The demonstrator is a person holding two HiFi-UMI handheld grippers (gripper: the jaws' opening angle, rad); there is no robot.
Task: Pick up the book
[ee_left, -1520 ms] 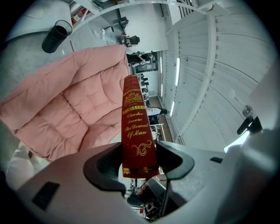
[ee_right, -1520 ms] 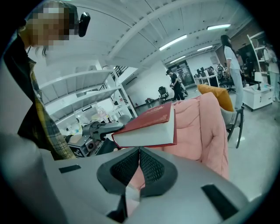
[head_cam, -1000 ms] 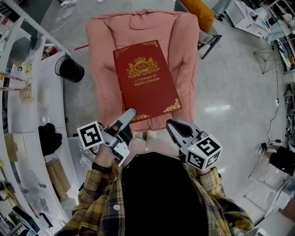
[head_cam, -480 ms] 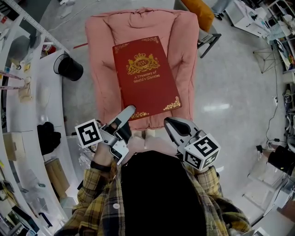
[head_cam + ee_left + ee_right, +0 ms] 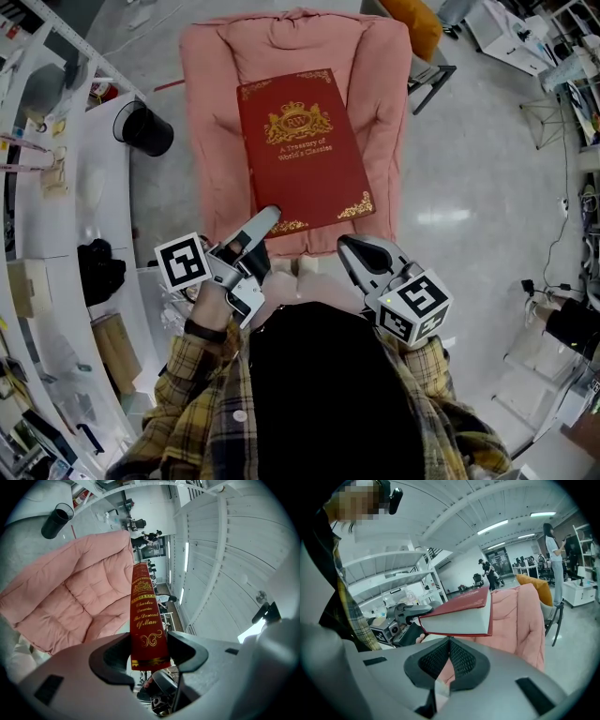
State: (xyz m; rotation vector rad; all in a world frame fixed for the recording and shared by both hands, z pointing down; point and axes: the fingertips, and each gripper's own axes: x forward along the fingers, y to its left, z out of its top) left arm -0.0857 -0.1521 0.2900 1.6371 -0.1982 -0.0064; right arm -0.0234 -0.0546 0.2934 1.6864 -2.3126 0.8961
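Note:
A thick red book [image 5: 302, 150] with gold print hangs over the pink padded chair [image 5: 211, 141]. My left gripper [image 5: 265, 218] is shut on its near left corner. In the left gripper view the gold-lettered spine [image 5: 146, 620] stands between the two pads of the left gripper [image 5: 149, 651], which press on it. In the right gripper view the book [image 5: 461, 616] is level and clear of the pink cushion [image 5: 520, 620]. My right gripper [image 5: 356, 251] sits just below the book's near edge, apart from it. The pads of the right gripper [image 5: 449, 656] meet with nothing between them.
A black bin [image 5: 145, 131] stands on the grey floor left of the chair. A curved white desk [image 5: 56, 234] with clutter runs down the left side. An orange seat [image 5: 412, 23] is behind the chair at the right. A person [image 5: 555, 559] stands far off.
The book and both grippers keep their places; only the head view shifts slightly.

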